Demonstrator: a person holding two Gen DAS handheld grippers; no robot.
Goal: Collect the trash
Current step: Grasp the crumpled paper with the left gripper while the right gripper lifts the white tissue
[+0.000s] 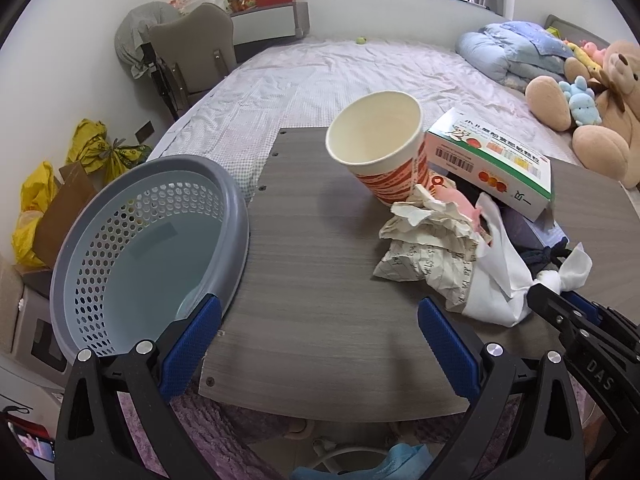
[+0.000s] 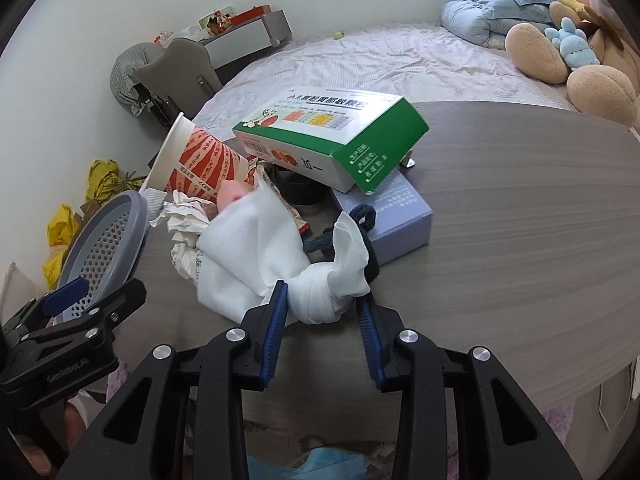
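Note:
A pile of trash lies on the grey wood-grain table (image 1: 320, 248): a tilted orange-and-white paper cup (image 1: 380, 148), crumpled printed paper (image 1: 428, 248), a white tissue (image 1: 500, 276) and a green-and-white medicine box (image 1: 492, 160). My right gripper (image 2: 323, 300) is shut on a bunched end of the white tissue (image 2: 320, 296). My left gripper (image 1: 320, 320) is open; its left finger sits at the rim of the grey perforated basket (image 1: 152, 240), which is tilted off the table's left edge. The cup (image 2: 204, 164), the box (image 2: 332, 136) and the basket (image 2: 104, 248) also show in the right wrist view.
A pale blue box (image 2: 396, 216) and a dark hair tie (image 2: 364, 216) lie under the medicine box. A bed (image 1: 340, 68) with plush toys (image 1: 592, 112) is behind the table. A chair (image 1: 192, 52) and yellow bags (image 1: 92, 144) stand to the left.

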